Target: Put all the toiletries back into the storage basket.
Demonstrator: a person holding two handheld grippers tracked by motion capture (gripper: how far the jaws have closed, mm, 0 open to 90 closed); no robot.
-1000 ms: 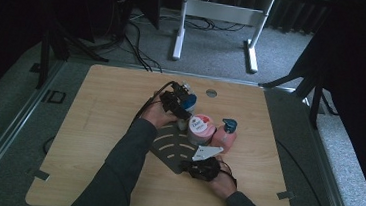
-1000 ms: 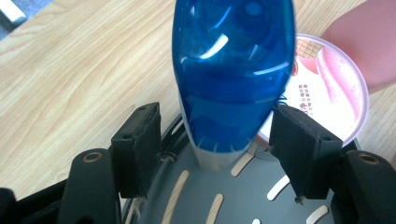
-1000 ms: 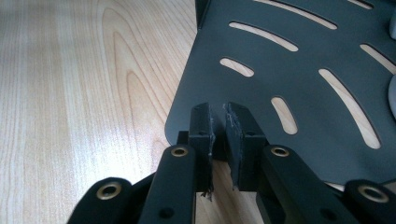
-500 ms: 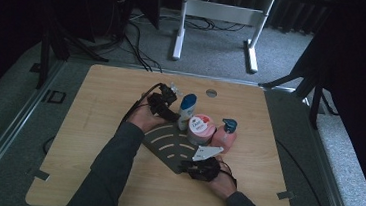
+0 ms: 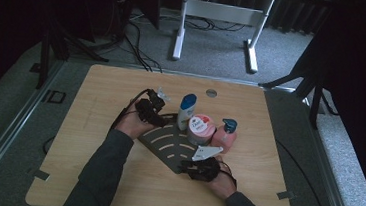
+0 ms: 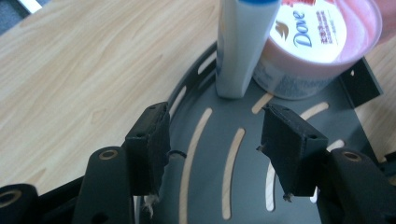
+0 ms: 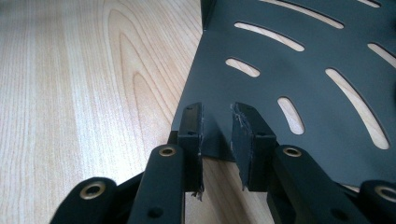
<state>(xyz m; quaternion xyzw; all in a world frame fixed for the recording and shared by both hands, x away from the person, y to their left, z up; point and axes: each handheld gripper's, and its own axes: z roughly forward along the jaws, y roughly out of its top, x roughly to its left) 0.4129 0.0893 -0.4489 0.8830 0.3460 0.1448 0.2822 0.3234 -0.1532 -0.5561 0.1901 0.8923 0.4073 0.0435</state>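
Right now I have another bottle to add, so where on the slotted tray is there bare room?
Bare: the slotted tray between the left gripper and right gripper. Crowded: its far edge, where white bottle, Dove tub and pink pump bottle cluster.

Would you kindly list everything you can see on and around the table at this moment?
Slotted rack: one, dark grey, fan-shaped, flat on the table centre.
Shampoo bottle: one, white with blue cap, upright on the rack's far edge.
Dove tub: one, pink with white lid, right of the bottle.
Pump bottle: one, pink with blue pump, right of the tub.
Table: one, light wood.
Desk frame: one, white, on the floor beyond.
Left gripper: black, jaws open over the rack, nothing between them.
Right gripper: black, jaws close around the rack's upright edge at its near corner.
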